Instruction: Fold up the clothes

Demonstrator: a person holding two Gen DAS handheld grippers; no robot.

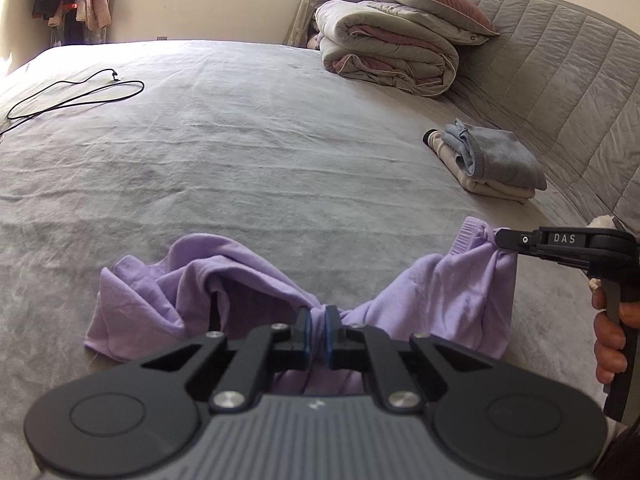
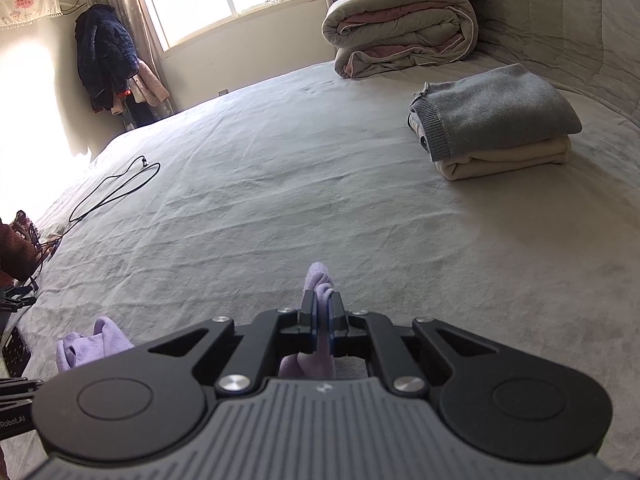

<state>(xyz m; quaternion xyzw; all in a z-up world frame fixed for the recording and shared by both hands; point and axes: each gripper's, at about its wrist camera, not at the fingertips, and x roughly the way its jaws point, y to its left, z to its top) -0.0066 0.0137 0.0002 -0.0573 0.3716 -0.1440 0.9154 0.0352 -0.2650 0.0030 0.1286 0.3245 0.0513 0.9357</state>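
Crumpled lilac knit garment (image 1: 440,292): lay on grey bed (image 1: 280,140), bunched fabric clenched in left tongs (image 1: 318,322) and right tongs (image 2: 322,310). Folded grey-and-beige clothes stack (image 2: 492,124): apart, near headboard.

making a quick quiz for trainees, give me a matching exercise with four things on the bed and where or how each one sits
Things:
1. purple garment
2. grey sweater
3. black cable
4. rolled quilt

States:
A. loose loop on the far left of the bed
B. folded, on top of a beige folded piece
C. pinched by both grippers, crumpled
D. by the headboard, a pillow on top

Pairs: 1-C, 2-B, 3-A, 4-D
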